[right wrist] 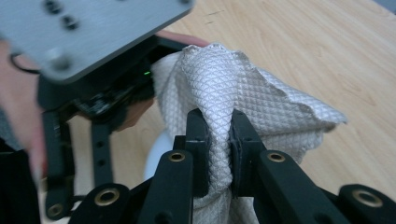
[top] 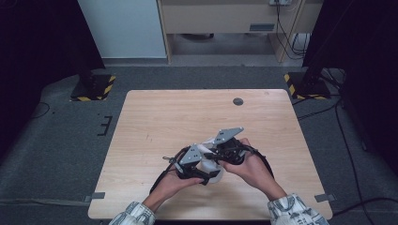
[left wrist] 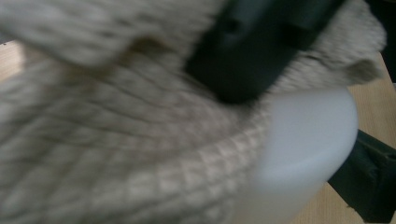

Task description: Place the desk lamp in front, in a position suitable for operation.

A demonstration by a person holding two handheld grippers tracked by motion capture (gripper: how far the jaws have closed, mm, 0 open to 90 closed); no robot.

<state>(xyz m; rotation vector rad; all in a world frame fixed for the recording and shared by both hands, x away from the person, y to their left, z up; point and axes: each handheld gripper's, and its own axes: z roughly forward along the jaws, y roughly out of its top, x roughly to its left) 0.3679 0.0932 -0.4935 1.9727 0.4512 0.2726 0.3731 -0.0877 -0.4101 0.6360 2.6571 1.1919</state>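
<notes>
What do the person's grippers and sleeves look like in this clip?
Both the left gripper and the right gripper are black, each topped by a grey three-cornered plate with dark screws. The right one's jaws are flat black bars with brass-ringed pivots. Black cables trail from both. The sleeves are pale with a dark pattern.

Above the wooden table (top: pixel 155 117), both hands hold the left gripper (top: pixel 199 171) and the right gripper (top: pixel 224 149) close together around a white object (top: pixel 210 167).
</notes>
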